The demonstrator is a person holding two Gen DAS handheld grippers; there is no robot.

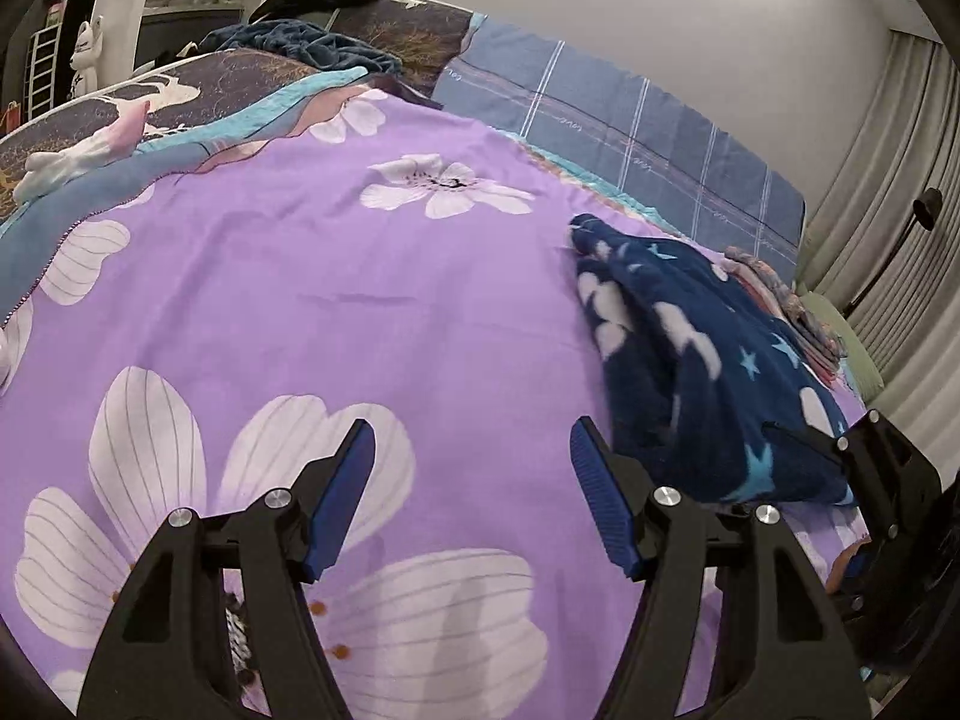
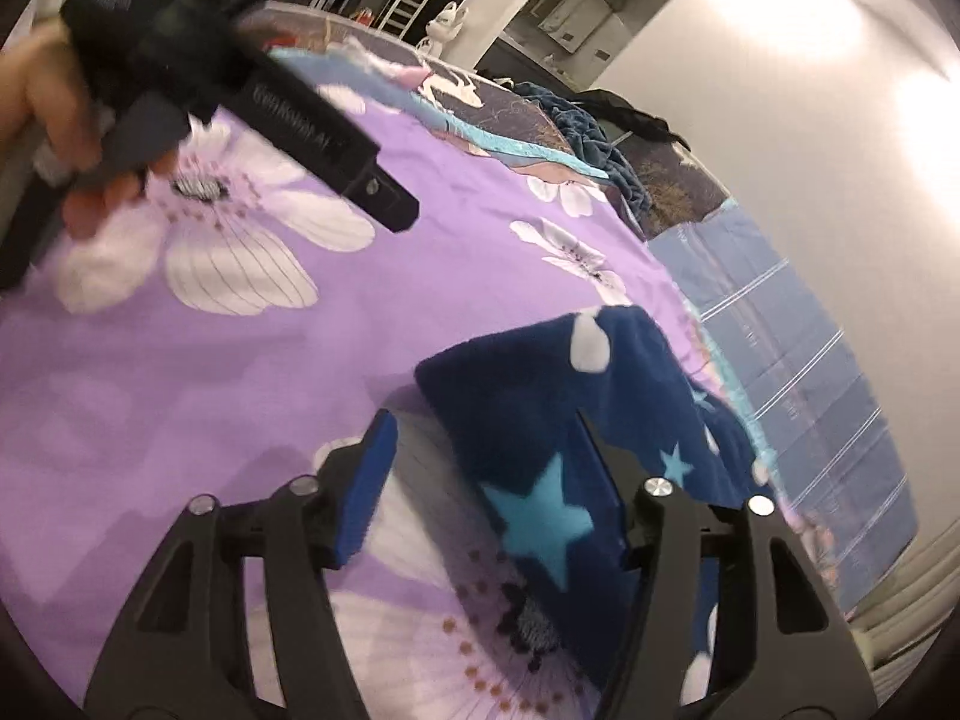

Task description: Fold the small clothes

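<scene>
Purple cotton printed with big white flowers covers the bed [image 1: 372, 312], and both pairs of tongs hang low over this sheet. In the left wrist view the left tongs [image 1: 471, 495] stand with their blue pads wide apart over a white flower, and nothing lies between them. Just to their right lies the small garment [image 1: 690, 372], a dark blue fleece piece with white shapes and light blue stars, rumpled and roughly bunched on the sheet. The black body of the right tool shows at its near right edge.

In the right wrist view the right tongs [image 2: 486, 492] are also parted. The near end of the fleece garment [image 2: 558, 420] reaches into the gap on the right finger's side, and whether it touches that pad I cannot tell. The left pad stands clear of the cloth over bare sheet, so the cloth is not pinched. Up at the left, a hand [image 2: 66, 120] grips the handle of the other tool.

Beyond the garment, a small stack of folded cloth [image 1: 780, 294] sits near the bed's right edge. Farther on lies a blue checked pillow [image 1: 630, 126], then a dark teal blanket [image 1: 300, 42] heaped against the white wall [image 1: 660, 0].
</scene>
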